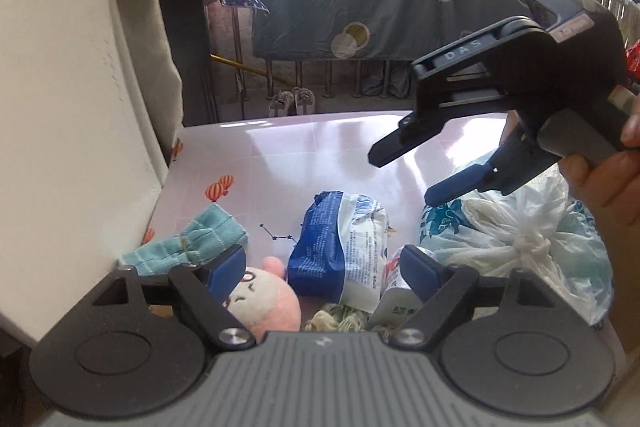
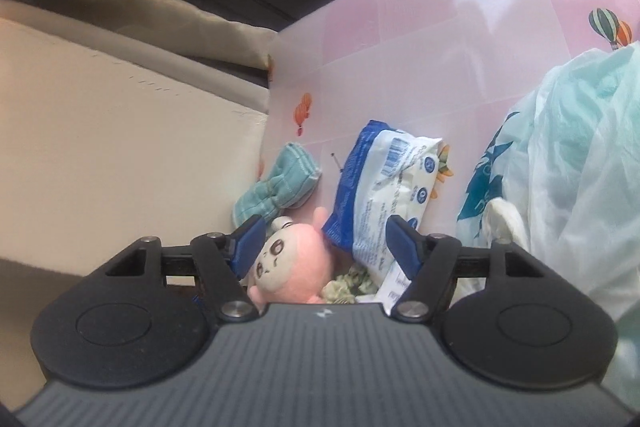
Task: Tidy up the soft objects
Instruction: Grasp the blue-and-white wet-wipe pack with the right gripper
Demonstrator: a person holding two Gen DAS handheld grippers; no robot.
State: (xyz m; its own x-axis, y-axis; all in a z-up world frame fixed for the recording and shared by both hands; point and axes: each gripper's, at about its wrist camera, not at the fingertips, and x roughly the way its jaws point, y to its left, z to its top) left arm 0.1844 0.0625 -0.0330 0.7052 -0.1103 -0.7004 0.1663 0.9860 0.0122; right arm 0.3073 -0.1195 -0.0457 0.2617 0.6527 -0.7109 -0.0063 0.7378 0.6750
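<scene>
At the bottom of the left wrist view, the left gripper [image 1: 326, 269] stands spread wide and empty, hovering over a pink plush toy [image 1: 266, 301] and a blue-and-white soft pack [image 1: 342, 247] lying on the pink tablecloth [image 1: 320, 147]. A teal cloth [image 1: 192, 243] lies just left of its left finger, a knotted plastic bag [image 1: 516, 239] to the right. Farther back at centre right, the right gripper [image 1: 400, 175] hangs parted and empty above the bag.

L claw [image 1: 328, 267] & R claw [image 2: 326, 241] both agape, angled down.
</scene>
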